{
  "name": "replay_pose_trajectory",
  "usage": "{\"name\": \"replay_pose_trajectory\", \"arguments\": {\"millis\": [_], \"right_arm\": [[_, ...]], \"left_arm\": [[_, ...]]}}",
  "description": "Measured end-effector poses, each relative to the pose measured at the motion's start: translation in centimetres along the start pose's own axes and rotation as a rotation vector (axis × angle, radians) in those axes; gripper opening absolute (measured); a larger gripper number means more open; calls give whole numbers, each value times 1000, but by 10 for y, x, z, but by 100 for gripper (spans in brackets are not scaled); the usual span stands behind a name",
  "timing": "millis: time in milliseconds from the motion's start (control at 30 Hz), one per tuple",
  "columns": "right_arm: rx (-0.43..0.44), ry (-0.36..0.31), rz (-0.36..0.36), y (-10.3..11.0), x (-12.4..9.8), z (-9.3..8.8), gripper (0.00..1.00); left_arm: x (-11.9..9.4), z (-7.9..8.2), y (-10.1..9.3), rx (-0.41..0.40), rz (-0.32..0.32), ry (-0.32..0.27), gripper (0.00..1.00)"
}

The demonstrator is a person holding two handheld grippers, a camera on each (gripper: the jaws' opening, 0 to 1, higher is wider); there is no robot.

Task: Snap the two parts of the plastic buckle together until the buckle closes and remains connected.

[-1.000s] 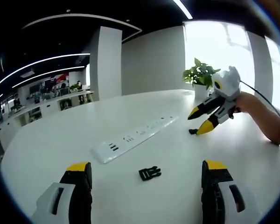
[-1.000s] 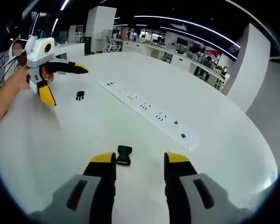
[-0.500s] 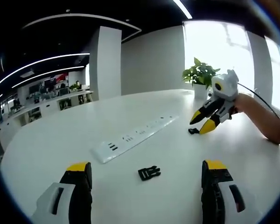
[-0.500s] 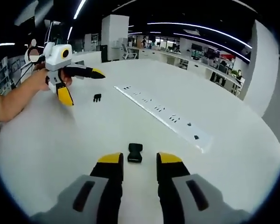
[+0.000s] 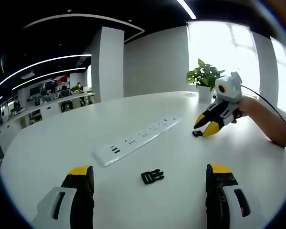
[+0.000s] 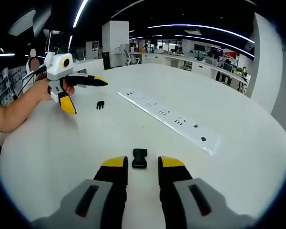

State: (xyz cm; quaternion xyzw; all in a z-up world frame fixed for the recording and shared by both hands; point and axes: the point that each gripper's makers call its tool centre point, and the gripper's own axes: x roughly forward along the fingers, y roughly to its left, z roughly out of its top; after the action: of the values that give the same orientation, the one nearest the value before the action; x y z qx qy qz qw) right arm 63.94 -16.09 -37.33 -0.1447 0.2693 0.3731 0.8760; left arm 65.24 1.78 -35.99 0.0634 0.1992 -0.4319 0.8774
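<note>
Two black buckle parts lie apart on the white table [image 5: 62,138]. The pronged part [image 5: 152,177] rests ahead of my left gripper [image 5: 150,171], whose jaws stand wide open and apart from it. My right gripper [image 6: 143,162] is open with a narrow gap, and the socket part [image 6: 139,158] lies at its tips, touching neither jaw. In the left gripper view the right gripper [image 5: 203,130] hovers low at the far right over that socket part [image 5: 197,134]. In the right gripper view the left gripper [image 6: 86,95] is held wide open beside the pronged part [image 6: 100,104].
A long white power strip [image 5: 138,140] lies across the table between the two parts, also seen as the strip [image 6: 169,117]. A potted plant [image 5: 205,78] stands at the far edge. The person's arm [image 6: 14,107] rests on the table.
My right gripper's jaws have narrowed and it has come closer to the socket part, now centred at its tips. The left gripper and the pronged part have stayed put.
</note>
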Motion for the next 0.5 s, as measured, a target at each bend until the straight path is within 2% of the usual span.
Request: {"name": "replay_pose_trajectory", "arguments": {"millis": [333, 500], "right_arm": [[-18, -3, 10, 4, 1, -1, 21], [-21, -1, -1, 2, 0, -2, 17]], "left_arm": [[1, 0, -3, 8, -19, 1, 99], [2, -1, -1, 8, -17, 5, 99]]}}
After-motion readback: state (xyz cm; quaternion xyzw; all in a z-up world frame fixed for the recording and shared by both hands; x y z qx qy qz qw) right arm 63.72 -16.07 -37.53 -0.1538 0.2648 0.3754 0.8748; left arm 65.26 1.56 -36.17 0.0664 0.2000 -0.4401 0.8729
